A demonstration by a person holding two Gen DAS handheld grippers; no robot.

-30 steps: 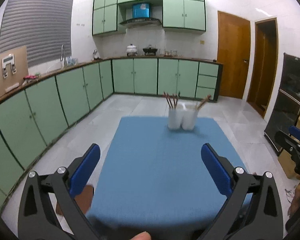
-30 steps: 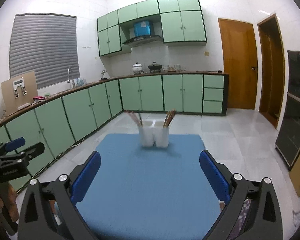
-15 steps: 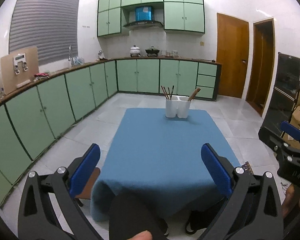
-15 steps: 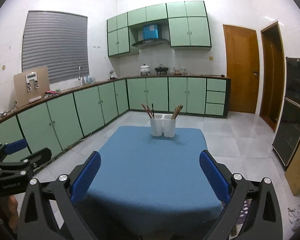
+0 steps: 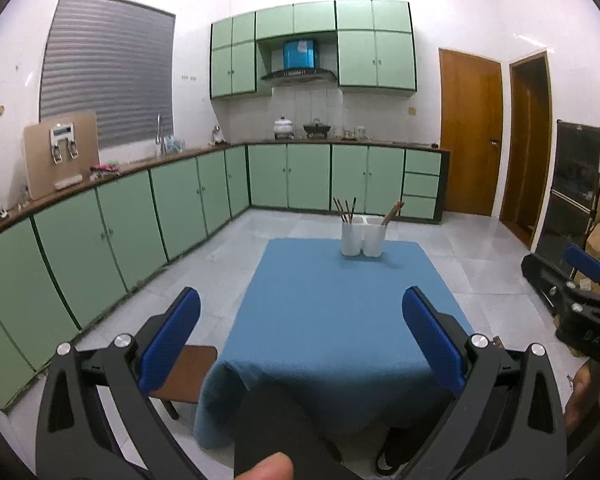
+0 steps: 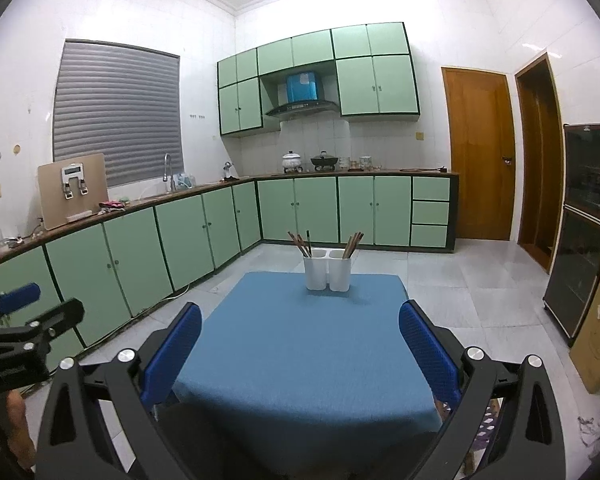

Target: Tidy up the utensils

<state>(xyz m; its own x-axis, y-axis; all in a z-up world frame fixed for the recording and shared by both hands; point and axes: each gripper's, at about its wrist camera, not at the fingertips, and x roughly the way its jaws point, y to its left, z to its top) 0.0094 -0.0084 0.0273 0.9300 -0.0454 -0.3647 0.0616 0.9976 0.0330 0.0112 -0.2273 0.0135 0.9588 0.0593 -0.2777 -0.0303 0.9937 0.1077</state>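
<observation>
In the left wrist view, the left gripper (image 5: 300, 320) is held spread wide, its 2 blue-padded fingers (image 5: 170, 336) well apart and nothing gripped between them. It is raised before the near edge of a table covered by a blue cloth (image 5: 332, 320). At the far end of the cloth, 2 white holders (image 5: 363, 237) are seen standing upright and touching side by side. Dark brown sticks, probably chopsticks (image 5: 345, 210), are lodged in the left holder and lean apart; a smaller bundle (image 5: 392, 213) is tilted to the right in the right holder. The rest of the cloth is seen bare. A brown stool (image 5: 182, 374) is placed just beside the table's near left corner. The right gripper (image 5: 568, 280) is caught at the right edge of the frame, and from here it cannot be told whether it is spread or pressed together.

In the right wrist view, the right gripper (image 6: 300, 336) is likewise shown spread, with nothing pinched between its blue pads. The same 2 holders (image 6: 327, 270) are seen at the far end of the cloth (image 6: 300, 352), well apart from the fingers, with sticks (image 6: 300, 240) in the left one and another bundle (image 6: 353, 242) in the right. The left gripper (image 6: 24, 312) is visible at the left edge. Green cabinets (image 6: 180, 236) are ranged along the walls behind the table.
</observation>
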